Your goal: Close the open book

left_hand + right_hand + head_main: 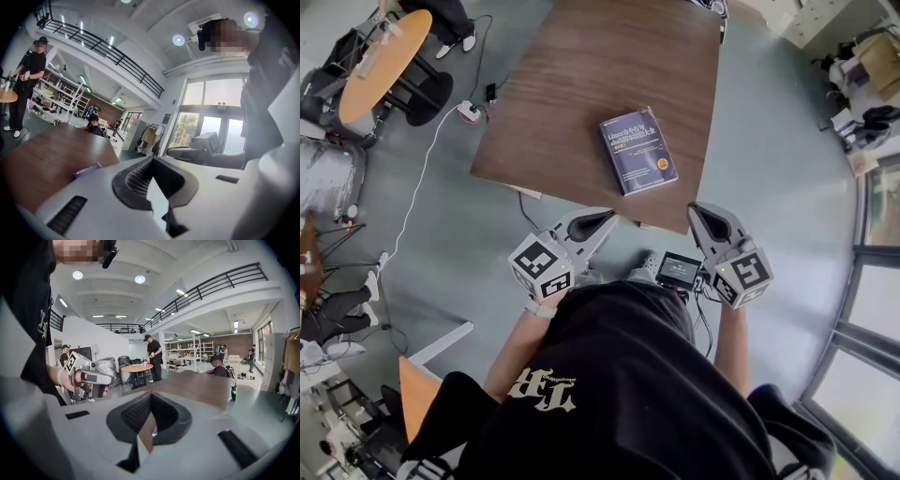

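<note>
A dark blue book (637, 150) lies shut, cover up, on the brown wooden table (581, 84), close to its near edge. In the left gripper view the book (86, 170) shows as a thin blue sliver on the table top. My left gripper (607, 218) hangs off the table, just short of its near edge, with its jaws shut on nothing. My right gripper (697, 212) is level with the table's near right corner, and its jaws also meet, empty. Neither gripper touches the book. The right gripper view shows its own jaws (150, 395) and the left gripper (86, 378) off to the side.
A small device with a screen (678, 270) sits on the floor between the grippers. A white power strip (469, 112) with cables lies left of the table. A round orange table (384, 52) stands far left, with people nearby. A person (216, 365) sits beyond the table.
</note>
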Motion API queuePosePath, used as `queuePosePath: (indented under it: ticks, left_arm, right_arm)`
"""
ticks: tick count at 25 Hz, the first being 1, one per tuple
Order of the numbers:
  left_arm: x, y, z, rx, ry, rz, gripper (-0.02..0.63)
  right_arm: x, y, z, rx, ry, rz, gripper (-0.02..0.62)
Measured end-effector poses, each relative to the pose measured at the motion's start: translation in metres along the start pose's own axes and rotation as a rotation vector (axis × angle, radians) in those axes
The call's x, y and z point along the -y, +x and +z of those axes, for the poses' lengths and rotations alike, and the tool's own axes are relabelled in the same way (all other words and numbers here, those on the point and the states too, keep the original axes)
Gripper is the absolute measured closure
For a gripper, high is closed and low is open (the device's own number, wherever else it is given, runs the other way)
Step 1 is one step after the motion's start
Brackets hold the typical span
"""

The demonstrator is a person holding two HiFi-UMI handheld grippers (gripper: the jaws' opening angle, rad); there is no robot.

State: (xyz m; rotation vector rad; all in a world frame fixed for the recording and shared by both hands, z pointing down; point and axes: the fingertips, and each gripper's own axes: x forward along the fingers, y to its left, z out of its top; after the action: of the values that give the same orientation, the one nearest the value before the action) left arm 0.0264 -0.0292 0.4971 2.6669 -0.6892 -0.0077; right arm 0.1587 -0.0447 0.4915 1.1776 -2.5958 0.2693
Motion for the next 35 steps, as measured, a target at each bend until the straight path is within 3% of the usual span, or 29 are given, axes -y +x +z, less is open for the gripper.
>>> queuePosePath:
  ticks: [8,35]
  left_arm:
    - [0.012,0.019,-0.002,-0.009,0.000,0.014,0.600]
    - [0.012,0.033,-0.006,-0.011,-0.012,0.007,0.599]
  right_arm:
    - [0.018,-0.011,-0.013,0.011,0.034,0.011,0.607]
    - [0.021,-0.014,-0.028,-0.013,0.046,0.007,0.607]
